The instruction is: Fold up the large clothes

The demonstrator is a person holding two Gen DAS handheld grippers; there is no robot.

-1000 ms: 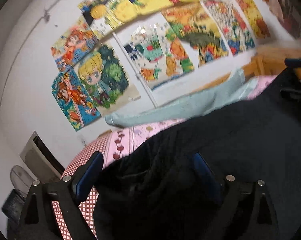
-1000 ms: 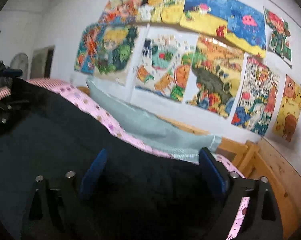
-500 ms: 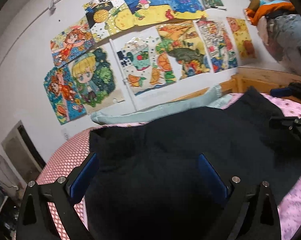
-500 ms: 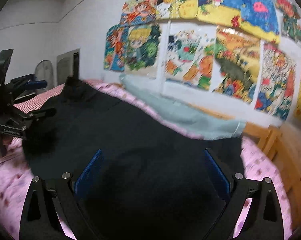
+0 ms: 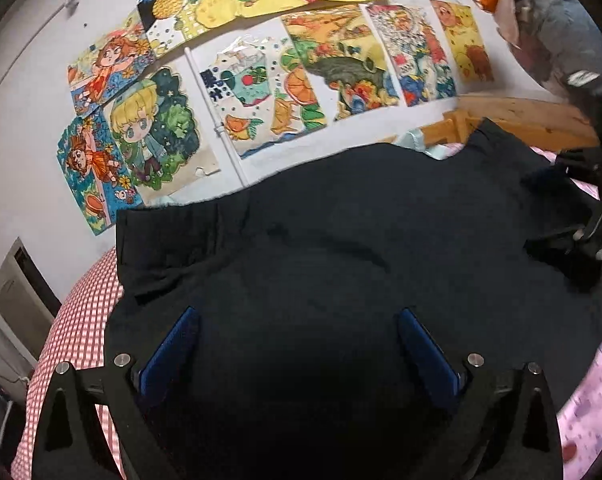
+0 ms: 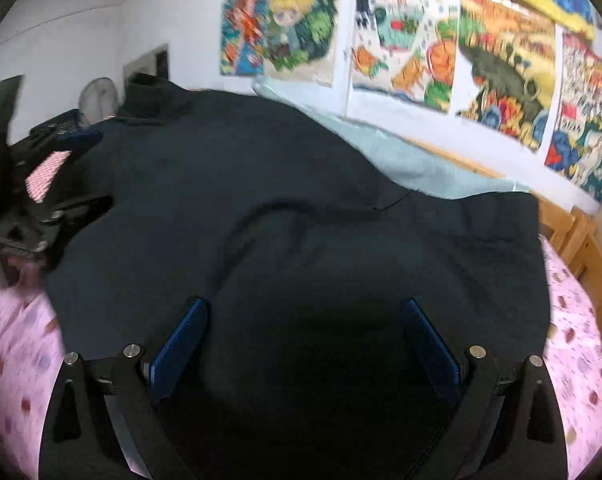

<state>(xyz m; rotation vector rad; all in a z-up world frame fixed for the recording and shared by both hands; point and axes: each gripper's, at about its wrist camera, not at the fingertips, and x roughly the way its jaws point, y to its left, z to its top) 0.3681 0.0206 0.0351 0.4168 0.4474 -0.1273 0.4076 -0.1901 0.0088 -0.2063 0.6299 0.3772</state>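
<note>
Garment position: the black garment [image 5: 341,248] lies spread on the bed, on the pink sheet [image 6: 573,320], directly ahead of and under both grippers.
Left gripper [image 5: 297,344]: the 2 blue pads [image 5: 173,352] stand wide apart; black cloth fills the gap between them. Whether any fold is pinched cannot be told.
Right gripper [image 6: 305,340]: jaws spread wide, the blue pads [image 6: 429,344] on either side of a raised hump of the garment [image 6: 301,220]; no pad visibly clamps cloth.
Relative to the garment: the right gripper also shows at the garment's right edge in the left wrist view [image 5: 589,236]; the left gripper shows at its left edge in the right wrist view [image 6: 49,184].
Material and shape: dark, matte, soft cloth with shallow creases; a squared flap [image 5: 157,240] at the far left corner.
Neighbours of the garment: a pale blue-green cloth [image 6: 413,160] lies behind it along the wall; red-checked fabric [image 5: 77,320] lies to its left; a wooden bed frame [image 6: 581,240] lies to its right.
Wall: colourful drawings [image 5: 261,96] hang above the garment.
Hidden or unclear: the garment's near edge is lost in shadow below the grippers; the right wrist view is motion-blurred.
</note>
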